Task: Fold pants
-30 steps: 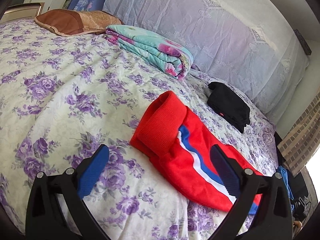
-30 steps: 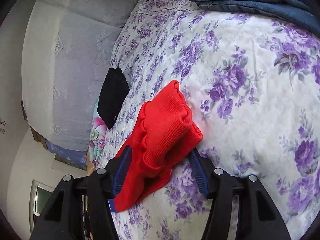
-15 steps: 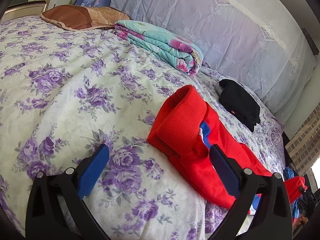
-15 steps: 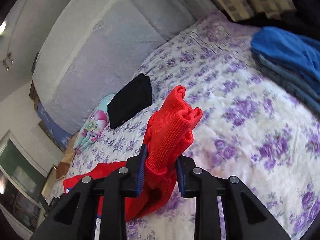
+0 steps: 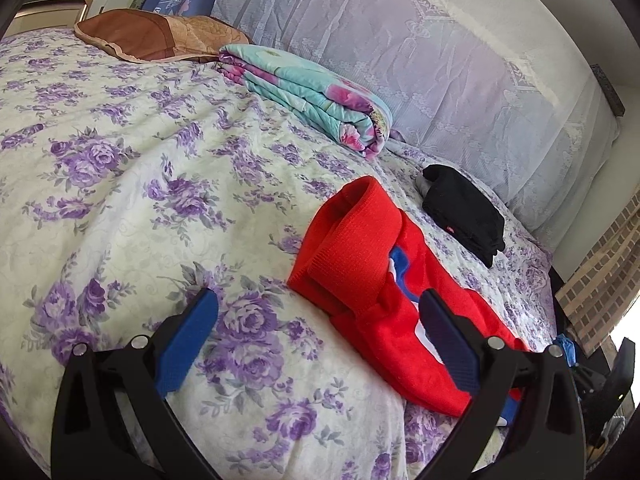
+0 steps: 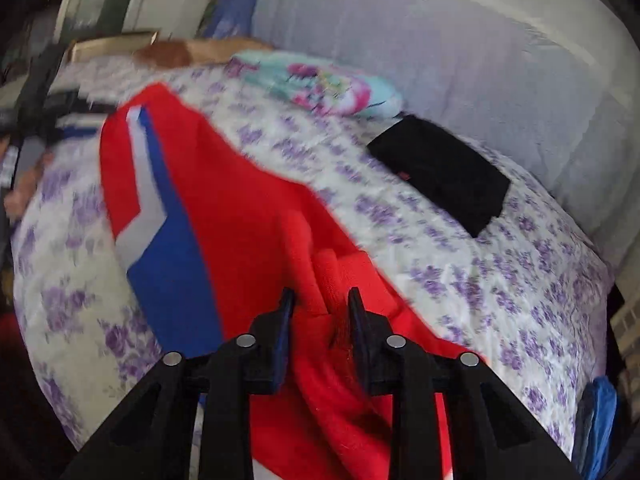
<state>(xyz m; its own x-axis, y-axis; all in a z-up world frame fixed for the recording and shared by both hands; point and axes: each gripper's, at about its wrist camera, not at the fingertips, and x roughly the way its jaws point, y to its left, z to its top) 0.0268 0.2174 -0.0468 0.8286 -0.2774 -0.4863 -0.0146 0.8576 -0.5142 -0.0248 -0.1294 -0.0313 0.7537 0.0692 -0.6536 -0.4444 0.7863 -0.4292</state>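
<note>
Red pants [image 5: 380,292] with a blue and white side stripe lie on the purple-flowered bedspread [image 5: 120,184]; the ribbed waistband points toward the headboard. My left gripper [image 5: 320,340] is open, hovering low over the bed with its right finger above the pants. In the right wrist view, my right gripper [image 6: 320,312] is shut on a bunched end of the red pants [image 6: 248,216] and holds it above the rest of the pants. That view is blurred.
A folded black garment [image 5: 464,212] lies right of the pants, also in the right wrist view [image 6: 440,176]. A folded teal floral quilt [image 5: 308,92] and brown pillow [image 5: 156,38] sit by the lace-covered headboard [image 5: 440,60]. Blue clothes [image 6: 596,420] lie at the bed's right edge.
My right gripper closed on the pants' end, lifted it and carried it over the pants toward the waistband. My left gripper shifted slightly and stayed open.
</note>
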